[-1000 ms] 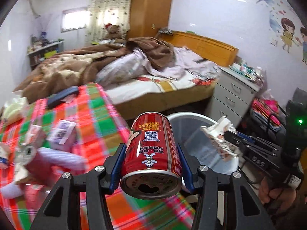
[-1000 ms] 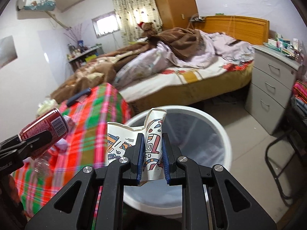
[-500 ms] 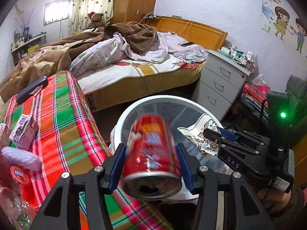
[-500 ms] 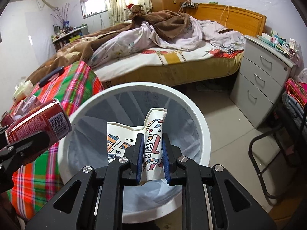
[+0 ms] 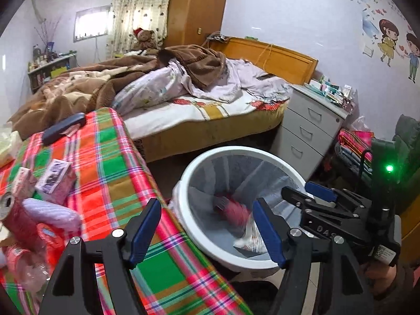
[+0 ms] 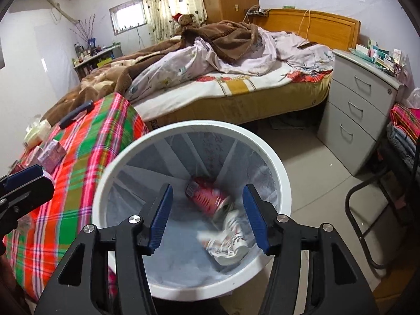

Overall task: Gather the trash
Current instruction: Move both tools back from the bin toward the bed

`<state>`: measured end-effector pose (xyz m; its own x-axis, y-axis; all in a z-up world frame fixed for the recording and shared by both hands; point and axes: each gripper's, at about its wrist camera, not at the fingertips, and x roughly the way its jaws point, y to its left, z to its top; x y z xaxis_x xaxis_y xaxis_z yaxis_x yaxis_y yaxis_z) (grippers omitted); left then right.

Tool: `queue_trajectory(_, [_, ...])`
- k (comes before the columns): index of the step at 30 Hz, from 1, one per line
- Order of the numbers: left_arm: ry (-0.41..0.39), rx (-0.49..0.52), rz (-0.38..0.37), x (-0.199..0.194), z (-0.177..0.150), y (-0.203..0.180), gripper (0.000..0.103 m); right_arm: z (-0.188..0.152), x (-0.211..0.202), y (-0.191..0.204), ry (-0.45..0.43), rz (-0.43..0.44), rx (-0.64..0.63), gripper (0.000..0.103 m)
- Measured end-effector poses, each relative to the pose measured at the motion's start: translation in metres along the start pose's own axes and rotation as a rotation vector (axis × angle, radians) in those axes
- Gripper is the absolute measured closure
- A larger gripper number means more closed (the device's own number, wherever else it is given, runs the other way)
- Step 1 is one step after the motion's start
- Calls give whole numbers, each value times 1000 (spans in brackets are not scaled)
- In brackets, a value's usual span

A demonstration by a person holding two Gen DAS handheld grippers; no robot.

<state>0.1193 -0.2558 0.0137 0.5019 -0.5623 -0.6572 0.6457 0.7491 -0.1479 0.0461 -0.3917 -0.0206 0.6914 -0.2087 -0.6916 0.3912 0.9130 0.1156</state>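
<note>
A white trash bin point(image 6: 278, 162) with a pale liner stands on the floor beside the plaid table. Inside it a red can point(image 6: 208, 197) and a crumpled printed paper wrapper point(image 6: 227, 239) appear blurred, in motion. The can point(image 5: 232, 210) and the wrapper point(image 5: 249, 236) also show in the left wrist view, inside the bin point(image 5: 199, 162). My right gripper point(image 6: 207, 216) hangs over the bin, jaws opening, nothing between them. My left gripper point(image 5: 207, 225) is at the bin's near rim, jaws opening and empty. The right gripper point(image 5: 315, 197) shows at the right of the left wrist view.
The plaid-covered table point(image 5: 118, 173) at the left holds pink boxes point(image 5: 56, 181), another red can point(image 5: 15, 215), plastic wrappers and a dark remote point(image 5: 63, 128). Beyond are an unmade bed point(image 6: 223, 78), a grey drawer unit point(image 6: 359, 115) and a black metal frame point(image 6: 378, 210).
Both grippers have opened. The red can has left the left gripper and the printed wrapper has left the right gripper; both now lie blurred inside the bin.
</note>
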Motion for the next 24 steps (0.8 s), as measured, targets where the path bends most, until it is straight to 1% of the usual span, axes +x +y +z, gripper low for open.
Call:
queue_trajectory(6, [-43, -16, 30, -30, -4, 14, 31, 2, -14, 13, -49, 25, 3, 46])
queue_trajectory(15, [-119, -48, 79, -78, -11, 37, 31, 4, -30, 46, -97, 79, -49, 46])
queue_trajectory(18, [-130, -55, 118, -91, -15, 44, 31, 2, -34, 58, -107, 102, -62, 46])
queue_trajectory(24, [-157, -108, 163, -119, -30, 77, 31, -2, -39, 86, -123, 170, -103, 46])
